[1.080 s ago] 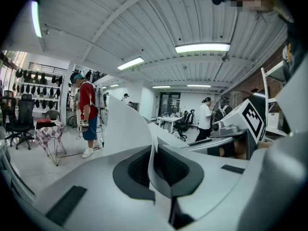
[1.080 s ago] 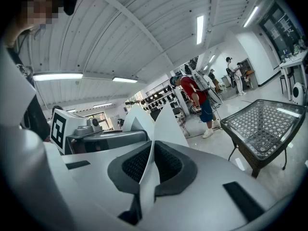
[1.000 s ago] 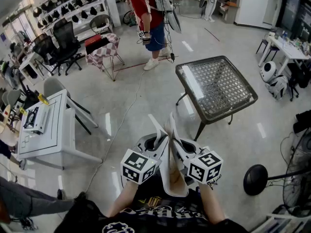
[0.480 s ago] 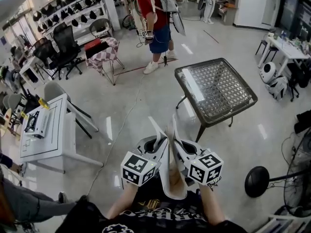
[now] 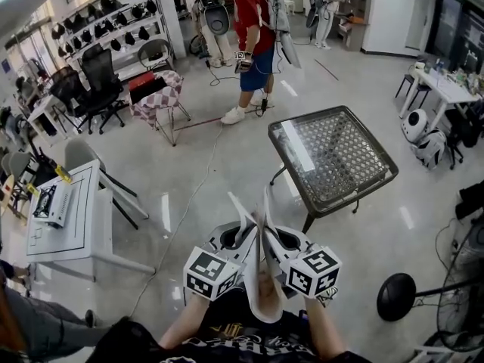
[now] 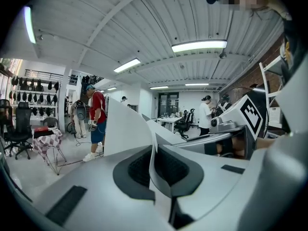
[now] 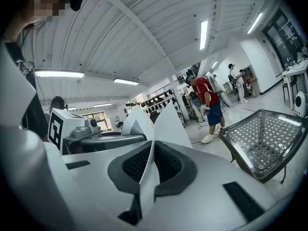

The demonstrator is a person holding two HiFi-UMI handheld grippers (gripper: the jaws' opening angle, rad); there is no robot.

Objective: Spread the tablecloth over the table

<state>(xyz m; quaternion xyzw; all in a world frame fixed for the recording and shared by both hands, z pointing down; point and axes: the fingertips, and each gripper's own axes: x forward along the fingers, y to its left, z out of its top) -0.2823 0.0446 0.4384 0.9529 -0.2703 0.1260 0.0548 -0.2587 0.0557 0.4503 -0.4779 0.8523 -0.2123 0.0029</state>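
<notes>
Glass top: table on glossy grey floor, well apart from the grippers.
Cloth: white tablecloth at the person's chest.
Grip: left gripper, right gripper both clenched on it.
Right gripper view only: the table.

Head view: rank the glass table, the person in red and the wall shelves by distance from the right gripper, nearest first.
1. Glass table, just ahead and to the right of the right gripper.
2. Person in red, standing beyond the table, top centre.
3. Wall shelves, far back, upper left.
</notes>
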